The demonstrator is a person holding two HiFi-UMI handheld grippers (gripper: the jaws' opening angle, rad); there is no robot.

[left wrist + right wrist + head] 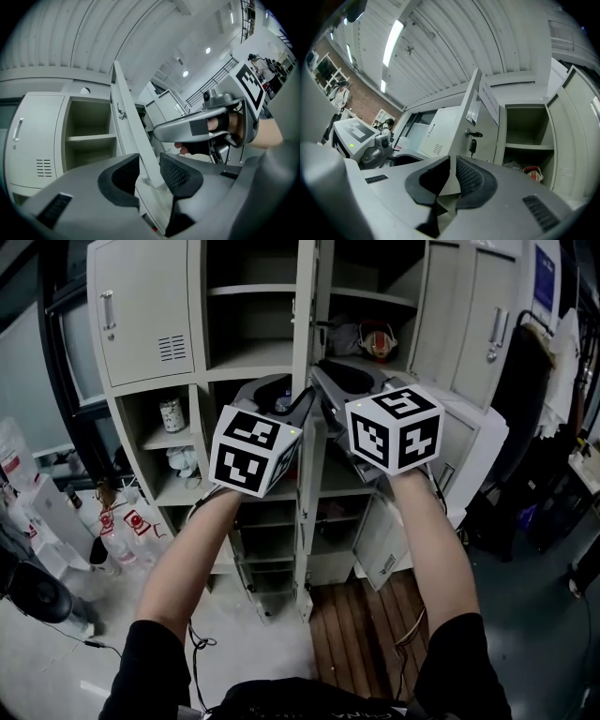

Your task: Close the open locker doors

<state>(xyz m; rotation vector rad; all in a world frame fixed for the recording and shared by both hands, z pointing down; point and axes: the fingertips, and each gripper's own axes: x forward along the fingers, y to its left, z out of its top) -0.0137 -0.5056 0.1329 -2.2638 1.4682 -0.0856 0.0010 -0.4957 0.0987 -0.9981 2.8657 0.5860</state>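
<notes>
Two pale grey locker doors stand open, edge-on, in the middle of the head view: the left door (304, 324) and the right door (324, 296). My left gripper (298, 405) reaches the left door; in the left gripper view its jaws (150, 173) stand open, with the door's edge (125, 117) between them and a gap on the left side. My right gripper (328, 382) is at the right door; in the right gripper view its jaws (452, 176) are nearly together on the edge of that door (483, 122), which carries a key (472, 145).
The upper left locker door (150, 306) is closed. Open compartments hold a tin (172, 413) and a red and white object (378, 338). Lower doors (469, 442) hang open at the right. Bottles (122, 526) stand on the floor at the left.
</notes>
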